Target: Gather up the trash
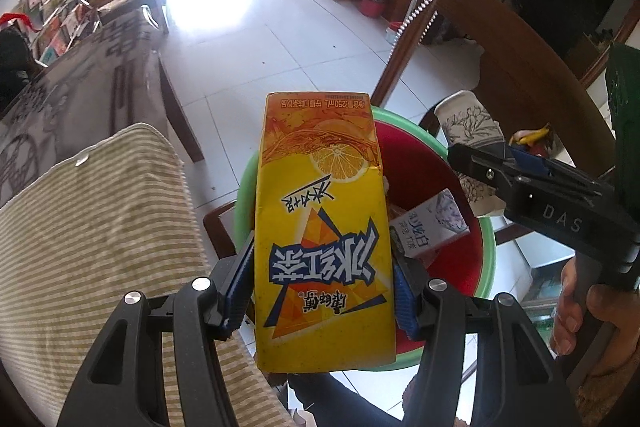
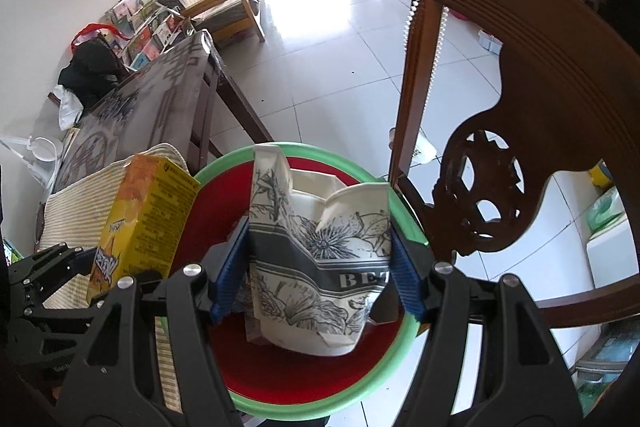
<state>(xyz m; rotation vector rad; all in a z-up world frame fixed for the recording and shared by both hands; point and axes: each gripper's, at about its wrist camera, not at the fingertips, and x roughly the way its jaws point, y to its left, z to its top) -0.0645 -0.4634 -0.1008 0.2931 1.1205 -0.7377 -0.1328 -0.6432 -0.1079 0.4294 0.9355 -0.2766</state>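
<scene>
Left gripper [image 1: 324, 287] clamps yellow tea carton [image 1: 324, 227], right gripper [image 2: 320, 267] clamps crushed paper cup [image 2: 320, 255], both over green-rimmed bin [image 2: 404, 359] holding a small white carton [image 1: 430, 223].

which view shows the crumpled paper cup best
The right wrist view. The paper cup fills its centre, clamped between the right gripper pads over the green bin, its crushed rim and flower print clear. The left wrist view shows only part of the cup at the right, behind the yellow carton.
</scene>
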